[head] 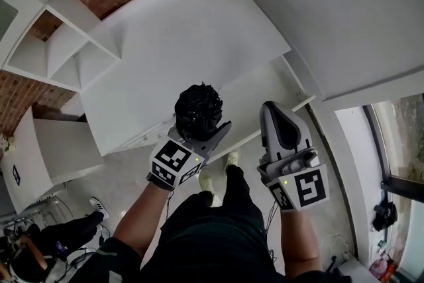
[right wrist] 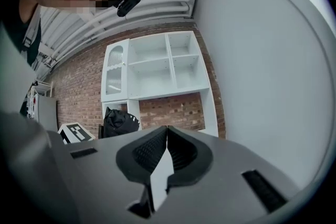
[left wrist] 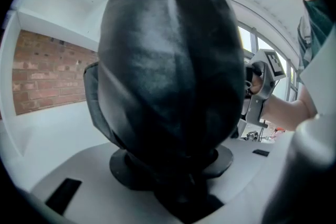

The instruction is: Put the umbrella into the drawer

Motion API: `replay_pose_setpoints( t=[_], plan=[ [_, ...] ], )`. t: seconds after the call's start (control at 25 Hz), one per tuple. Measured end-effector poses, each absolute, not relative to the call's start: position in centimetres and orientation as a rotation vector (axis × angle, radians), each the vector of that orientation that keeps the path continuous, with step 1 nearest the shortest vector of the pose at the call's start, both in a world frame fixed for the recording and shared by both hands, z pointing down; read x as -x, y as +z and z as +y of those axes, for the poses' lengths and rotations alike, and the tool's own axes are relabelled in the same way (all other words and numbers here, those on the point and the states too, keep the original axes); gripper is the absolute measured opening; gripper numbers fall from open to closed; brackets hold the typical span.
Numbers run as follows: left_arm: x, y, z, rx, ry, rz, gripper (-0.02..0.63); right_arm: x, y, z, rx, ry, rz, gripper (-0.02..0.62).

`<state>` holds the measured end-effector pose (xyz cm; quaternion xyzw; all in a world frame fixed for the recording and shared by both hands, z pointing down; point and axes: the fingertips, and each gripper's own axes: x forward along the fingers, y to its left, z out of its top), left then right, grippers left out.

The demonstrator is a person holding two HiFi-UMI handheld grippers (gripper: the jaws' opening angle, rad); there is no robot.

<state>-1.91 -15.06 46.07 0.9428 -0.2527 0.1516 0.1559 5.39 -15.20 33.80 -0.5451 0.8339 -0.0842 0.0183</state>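
Between the jaws of the left gripper (head: 209, 132) sits, clamped, one folded black umbrella (head: 198, 111), its length running forward past the tips toward the white cabinet (head: 185, 56); right gripper (head: 273, 111) just beside, jaws closed together, empty.

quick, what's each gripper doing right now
left hand-held gripper: closed on the umbrella
right hand-held gripper: closed, holding nothing

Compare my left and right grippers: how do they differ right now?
The left gripper grips the black umbrella; the right gripper holds nothing. The left jaws stand apart around the umbrella; the right jaws are shut together. Each carries a marker cube.
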Motion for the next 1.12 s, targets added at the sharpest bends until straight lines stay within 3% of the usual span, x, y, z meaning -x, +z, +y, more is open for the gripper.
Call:
replay_pose_setpoints(
  t=[0.6,1.12],
  plan=[
    [-1.4,63.1,-16.8,-2.543,0.696,-0.611,0.181,-8.8,43.3,-19.6,1.715,-0.459,2.604,0.005],
    [-3.7,72.5,-14.7,-2.459,0.960,-0.449,0.187,-11.0,47.6,-20.7,1.737,-0.532,2.613,0.005]
  ],
)
